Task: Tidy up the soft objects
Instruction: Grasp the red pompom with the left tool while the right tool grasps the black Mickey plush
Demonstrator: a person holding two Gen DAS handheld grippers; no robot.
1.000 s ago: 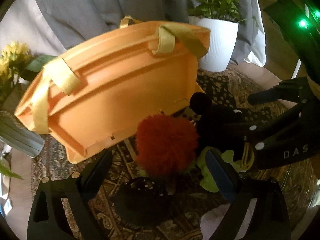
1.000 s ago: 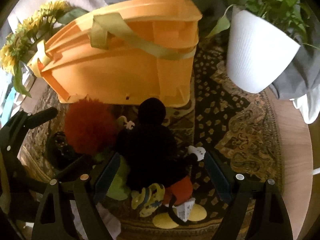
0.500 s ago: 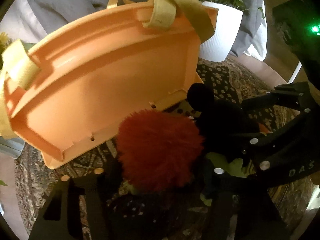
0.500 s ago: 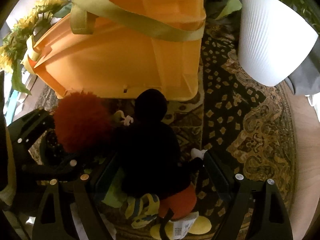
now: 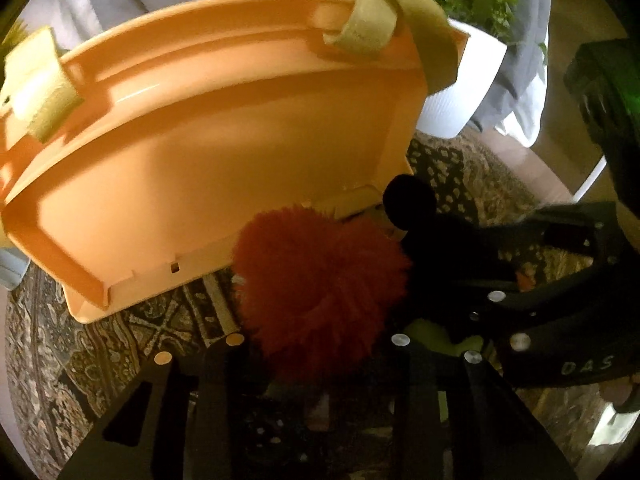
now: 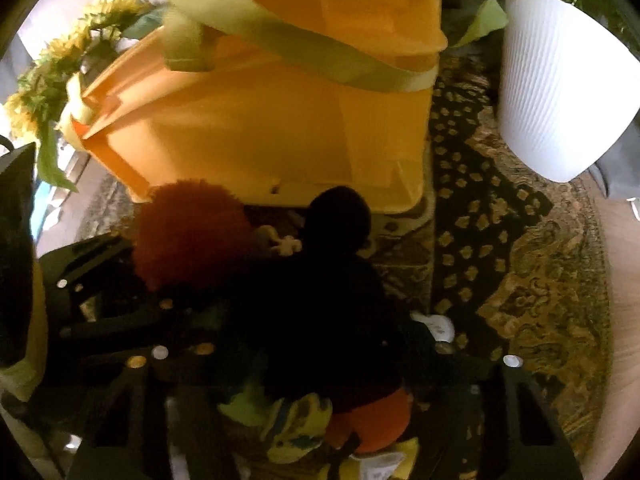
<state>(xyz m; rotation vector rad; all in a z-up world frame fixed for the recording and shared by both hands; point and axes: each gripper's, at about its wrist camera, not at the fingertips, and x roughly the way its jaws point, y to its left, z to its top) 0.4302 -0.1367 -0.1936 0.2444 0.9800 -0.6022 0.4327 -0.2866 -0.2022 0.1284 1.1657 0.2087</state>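
Both pairs of tongs closing: left gripper (image 5: 316, 356) around red-haired plush (image 5: 320, 292), right gripper (image 6: 320, 364) around black plush (image 6: 324, 304) (beside orange basket (image 6: 280, 128)), probably for loading together.

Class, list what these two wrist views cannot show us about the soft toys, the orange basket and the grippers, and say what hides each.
- Orange plastic basket: its inside is hidden in both views by its own wall.
- Fluffy red-haired toy: left view, its body is hidden by the hair and the closing left hand-held gripper.
- Black plush mouse toy: right view, too dark; whether the closing right hand-held gripper presses it is unclear.
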